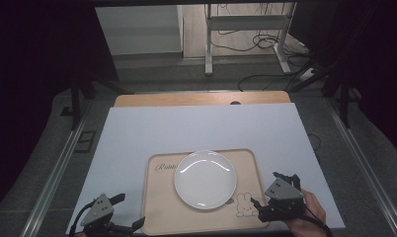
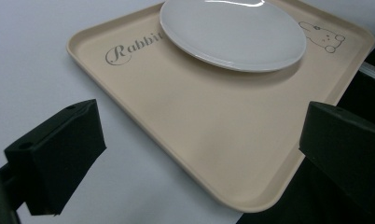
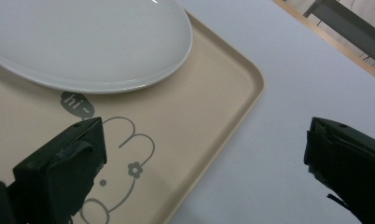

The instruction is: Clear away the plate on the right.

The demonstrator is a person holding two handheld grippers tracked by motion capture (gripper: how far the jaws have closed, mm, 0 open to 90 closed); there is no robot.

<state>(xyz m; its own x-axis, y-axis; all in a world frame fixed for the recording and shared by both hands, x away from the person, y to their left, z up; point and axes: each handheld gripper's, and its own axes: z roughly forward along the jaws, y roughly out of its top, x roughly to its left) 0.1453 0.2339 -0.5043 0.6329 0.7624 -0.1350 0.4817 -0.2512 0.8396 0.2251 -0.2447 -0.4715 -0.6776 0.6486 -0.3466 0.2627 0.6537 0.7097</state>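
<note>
1. Two grippers sit at the near corners of the beige tray (image 1: 154, 217): the left gripper (image 1: 118, 213) by its near-left corner and the right gripper (image 1: 263, 200) by its near-right edge, with the person's hand (image 1: 307, 215) behind it.
2. Both stand wide open and hold nothing. In the left gripper view the jaws straddle the tray's near corner, one over the white table cover (image 2: 31, 60), the other past the table edge. In the right gripper view one jaw hangs over the printed rabbit (image 3: 125, 163) and the other over the bare cover beyond the tray's rim.
3. The white plate (image 1: 205, 178) lies flat on the tray, a little right of its middle, covering the end of the "Rabbit" lettering (image 2: 129, 49) and just beside the small "hi" bubble (image 3: 76, 103). Nothing lies on the plate.
4. Judging by this lie, the work looks to be at its start: each gripper is lined up on one side of the tray, but neither has closed on the rim.
5. Left to do, as I read it: pinch the rim on both sides and lift or shift the tray evenly, so the plate does not slide.
6. Whether either jaw already touches the rim I cannot tell; the high view is too coarse there.
</note>
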